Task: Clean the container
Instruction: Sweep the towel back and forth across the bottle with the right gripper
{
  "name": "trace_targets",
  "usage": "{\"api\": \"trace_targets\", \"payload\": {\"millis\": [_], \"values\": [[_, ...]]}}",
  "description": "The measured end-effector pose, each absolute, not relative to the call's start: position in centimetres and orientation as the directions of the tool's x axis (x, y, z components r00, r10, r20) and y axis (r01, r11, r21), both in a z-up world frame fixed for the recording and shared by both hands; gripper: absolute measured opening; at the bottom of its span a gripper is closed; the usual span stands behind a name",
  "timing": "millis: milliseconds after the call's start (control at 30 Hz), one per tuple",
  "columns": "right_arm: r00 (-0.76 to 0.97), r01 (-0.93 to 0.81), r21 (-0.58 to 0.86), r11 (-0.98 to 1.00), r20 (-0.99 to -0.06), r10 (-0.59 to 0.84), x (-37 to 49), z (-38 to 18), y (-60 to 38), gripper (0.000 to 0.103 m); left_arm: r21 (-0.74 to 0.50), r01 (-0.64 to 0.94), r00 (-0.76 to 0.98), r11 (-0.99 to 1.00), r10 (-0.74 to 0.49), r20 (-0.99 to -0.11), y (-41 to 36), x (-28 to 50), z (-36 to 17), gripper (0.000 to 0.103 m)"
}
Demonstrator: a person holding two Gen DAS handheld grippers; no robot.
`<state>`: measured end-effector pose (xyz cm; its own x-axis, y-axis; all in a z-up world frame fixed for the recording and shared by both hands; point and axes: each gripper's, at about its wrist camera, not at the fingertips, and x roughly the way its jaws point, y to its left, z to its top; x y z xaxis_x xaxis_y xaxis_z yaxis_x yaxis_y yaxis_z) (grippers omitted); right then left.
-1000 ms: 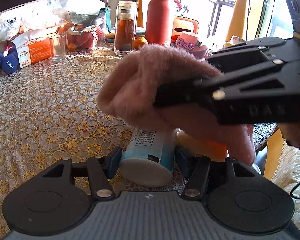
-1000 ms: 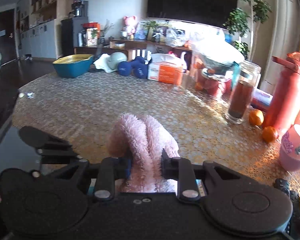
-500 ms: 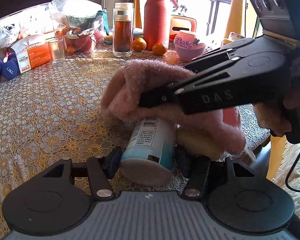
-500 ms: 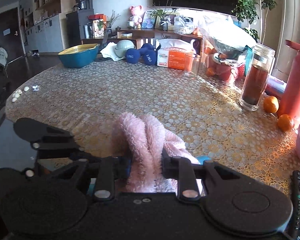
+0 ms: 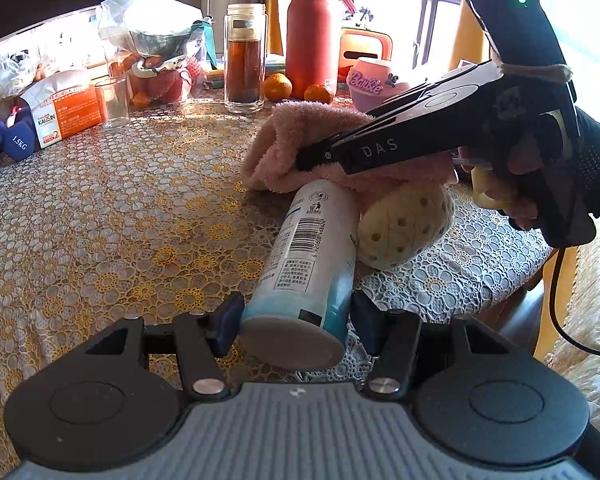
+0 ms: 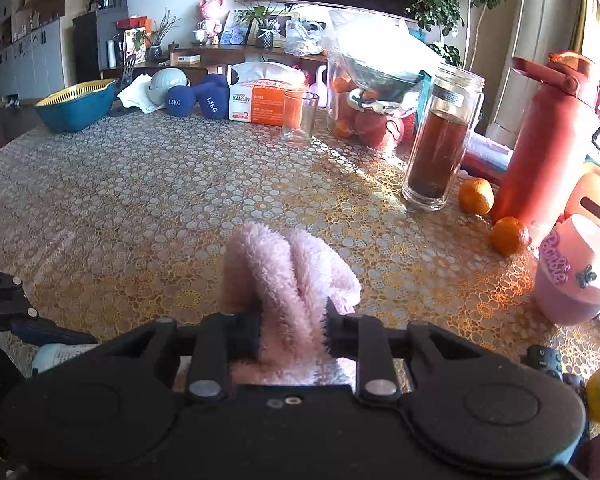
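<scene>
Left hand-held gripper (image 5: 294, 322) is clamping the white-and-teal cylindrical plastic container (image 5: 308, 264) by its base. Right hand-held gripper (image 6: 292, 326) is pinching a fluffy pink cloth (image 6: 284, 276), pressing it on the container's far end above the lace-covered bench (image 5: 100, 220).

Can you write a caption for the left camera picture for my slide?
Left tongs grip a white-and-blue bottle while right tongs press a fluffy pink cloth against its far end.

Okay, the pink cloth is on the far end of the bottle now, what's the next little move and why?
Probably draw the pink cloth back along the bottle toward its base. The right gripper clamps the cloth over the far end only; the left gripper grips the base, and the labelled side lies uncovered.
</scene>
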<state>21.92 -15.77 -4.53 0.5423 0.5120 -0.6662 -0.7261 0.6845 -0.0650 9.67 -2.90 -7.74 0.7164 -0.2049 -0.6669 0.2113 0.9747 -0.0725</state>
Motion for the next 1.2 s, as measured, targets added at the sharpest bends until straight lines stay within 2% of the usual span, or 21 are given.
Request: {"api": "trace_targets", "payload": {"millis": [400,600,700,800,933,1200], "values": [[0.572,-0.696,-0.053,0.716,-0.645,0.507,19.0,-4.3,-19.5,0.025,-0.067,0.205,0.693,0.976,-0.193,-0.695,-3.1,9.9,-8.4,0.058],[0.584,-0.661,-0.068,0.747,-0.672,0.456,17.6,-5.3,-22.0,0.023,-0.068,0.205,0.693,0.977,-0.193,-0.694,-3.2,9.8,-8.4,0.058],[0.628,-0.623,-0.084,0.777,-0.646,0.433,17.1,-4.2,-23.1,0.022,-0.064,0.206,0.694,0.976,-0.192,-0.694,-3.2,9.8,-8.4,0.058],[0.634,-0.645,-0.046,0.763,-0.59,0.5,16.2,-2.0,-23.4,0.022,-0.061,0.208,0.695,0.976,-0.191,-0.693,-3.3,9.8,-8.4,0.058],[0.553,-0.763,-0.036,0.646,-0.554,0.622,14.2,0.0,-20.8,0.022,-0.06,0.209,0.695,0.976,-0.191,-0.693,-3.3,9.8,-8.4,0.058],[0.35,-0.88,0.045,0.473,-0.614,0.708,12.8,-2.1,-15.1,0.022,-0.057,0.209,0.696,0.976,-0.189,-0.693,-3.4,9.8,-8.4,0.058]]}}
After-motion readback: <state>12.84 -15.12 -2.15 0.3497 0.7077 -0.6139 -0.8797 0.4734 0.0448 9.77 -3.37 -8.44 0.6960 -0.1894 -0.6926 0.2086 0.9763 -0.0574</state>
